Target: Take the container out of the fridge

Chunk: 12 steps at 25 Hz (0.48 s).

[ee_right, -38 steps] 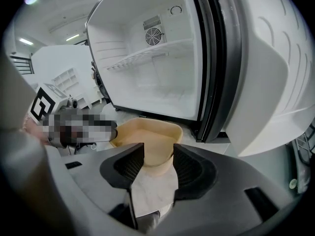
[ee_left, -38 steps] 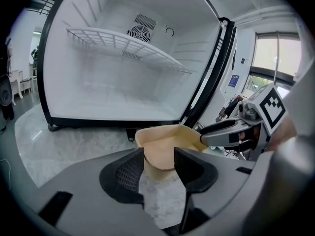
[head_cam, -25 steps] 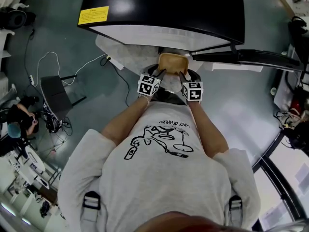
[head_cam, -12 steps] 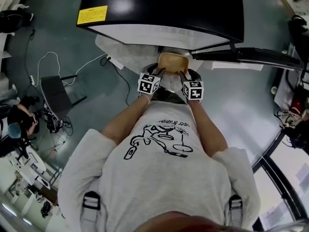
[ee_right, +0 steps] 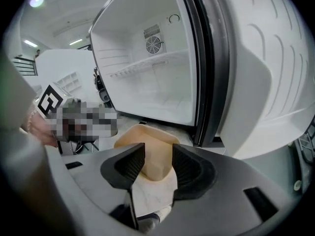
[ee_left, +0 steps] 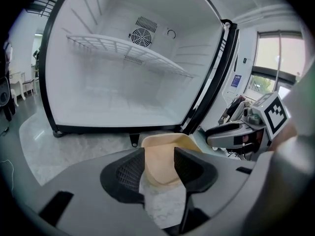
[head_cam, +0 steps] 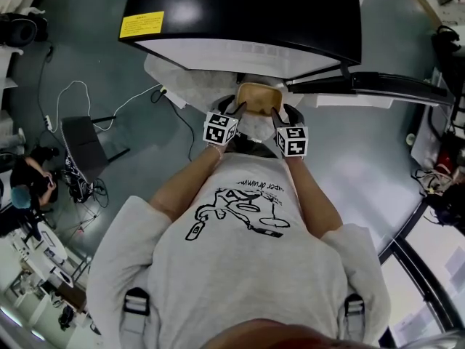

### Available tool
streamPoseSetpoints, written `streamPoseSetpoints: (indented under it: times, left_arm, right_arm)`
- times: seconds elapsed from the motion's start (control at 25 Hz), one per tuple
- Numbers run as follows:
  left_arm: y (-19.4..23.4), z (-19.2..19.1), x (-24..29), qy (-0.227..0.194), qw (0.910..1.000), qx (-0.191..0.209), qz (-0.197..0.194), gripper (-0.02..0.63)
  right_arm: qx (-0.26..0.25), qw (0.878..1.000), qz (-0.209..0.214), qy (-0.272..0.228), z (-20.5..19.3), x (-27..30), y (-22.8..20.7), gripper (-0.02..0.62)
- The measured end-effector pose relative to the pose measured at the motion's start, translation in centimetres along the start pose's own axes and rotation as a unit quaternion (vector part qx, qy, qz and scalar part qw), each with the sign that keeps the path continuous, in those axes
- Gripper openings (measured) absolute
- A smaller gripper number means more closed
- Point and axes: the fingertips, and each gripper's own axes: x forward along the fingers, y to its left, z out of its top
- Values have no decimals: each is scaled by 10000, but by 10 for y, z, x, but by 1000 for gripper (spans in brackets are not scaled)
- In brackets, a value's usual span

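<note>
Outside the open fridge [head_cam: 240, 20], we hold the container [head_cam: 259, 93] with left tongs [ee_left: 159, 159] and right tongs [ee_right: 157, 156] each pinching a side wall; the right tongs have just been closing on it. Uneven lifting could twist it free and drop it.

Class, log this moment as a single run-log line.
phase: container held outside open fridge | left gripper: shut on container | right gripper: jaws just closed further on container wall
</note>
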Motion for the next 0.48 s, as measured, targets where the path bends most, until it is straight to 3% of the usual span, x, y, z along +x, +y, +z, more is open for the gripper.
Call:
streamPoseSetpoints:
  times: [0.48]
  left_arm:
    - [-23, 74, -48, -871, 9957, 280, -159, 179]
  right_arm:
    - [-377, 9949, 331, -876, 81, -45, 31, 135]
